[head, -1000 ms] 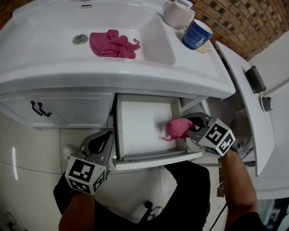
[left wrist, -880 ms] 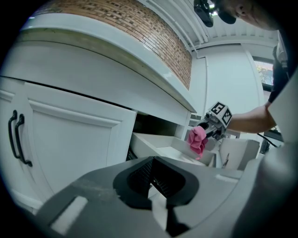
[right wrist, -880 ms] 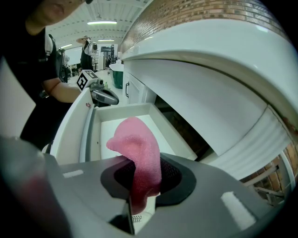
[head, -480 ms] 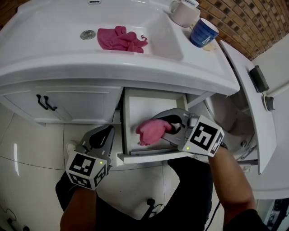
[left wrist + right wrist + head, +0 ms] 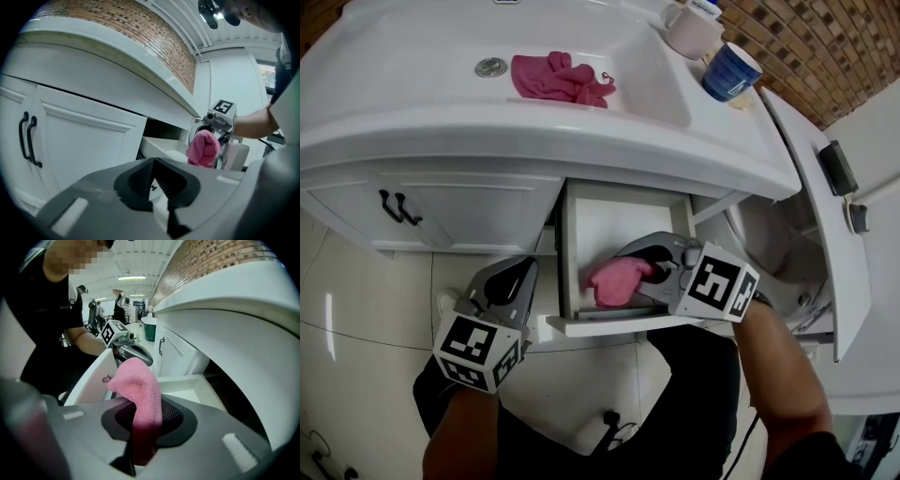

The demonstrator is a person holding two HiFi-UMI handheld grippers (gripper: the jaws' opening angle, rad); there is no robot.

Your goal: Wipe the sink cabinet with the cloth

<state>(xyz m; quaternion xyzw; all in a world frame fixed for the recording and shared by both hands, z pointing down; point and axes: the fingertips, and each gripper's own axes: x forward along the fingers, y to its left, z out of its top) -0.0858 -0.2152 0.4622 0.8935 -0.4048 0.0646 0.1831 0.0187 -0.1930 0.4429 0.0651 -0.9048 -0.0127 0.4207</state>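
One fuzzy pink cloth (image 5: 614, 281) clamped in right gripper (image 5: 649, 273), glossy drawer (image 5: 619, 221)

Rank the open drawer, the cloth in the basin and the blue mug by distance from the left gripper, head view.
1. Open drawer, just right of the left gripper.
2. Cloth in the basin, up on top.
3. Blue mug, far right counter corner.

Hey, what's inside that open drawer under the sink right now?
Only the pink cloth, pinched in the right gripper, shows inside the drawer, over its bare white floor. Its back end runs under the sink counter and is covered, so anything there cannot be seen.
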